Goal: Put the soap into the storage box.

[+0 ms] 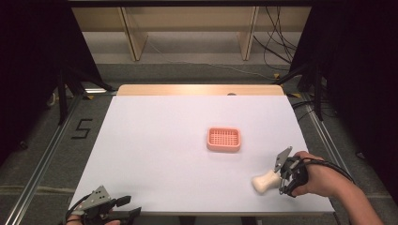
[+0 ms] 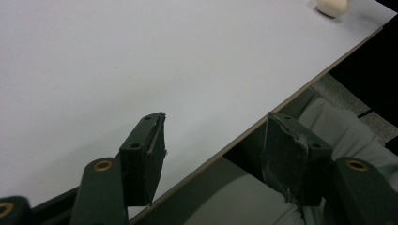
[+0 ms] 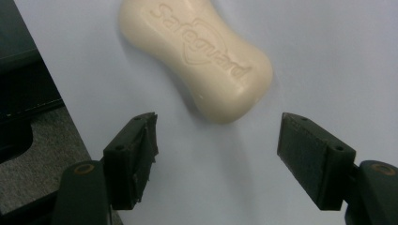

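Note:
A cream, waisted soap bar (image 1: 265,181) with embossed lettering lies flat on the white table near its front right corner. In the right gripper view the soap bar (image 3: 197,61) sits just beyond my jaws. My right gripper (image 1: 280,177) (image 3: 216,136) is open, its pads apart from the soap and nothing between them. A pink slatted soap dish (image 1: 224,139) rests right of the table's middle, with nothing in it. My left gripper (image 1: 130,206) (image 2: 213,140) hangs open over the table's front left edge, holding nothing. Far off, the left gripper view catches the soap bar (image 2: 332,6).
The white table top (image 1: 159,150) has a wooden strip (image 1: 197,89) along its far edge. Metal rails run along both sides on the floor, with a marked "5" (image 1: 81,128) at the left. Cables (image 1: 277,42) and shelf legs stand behind the table.

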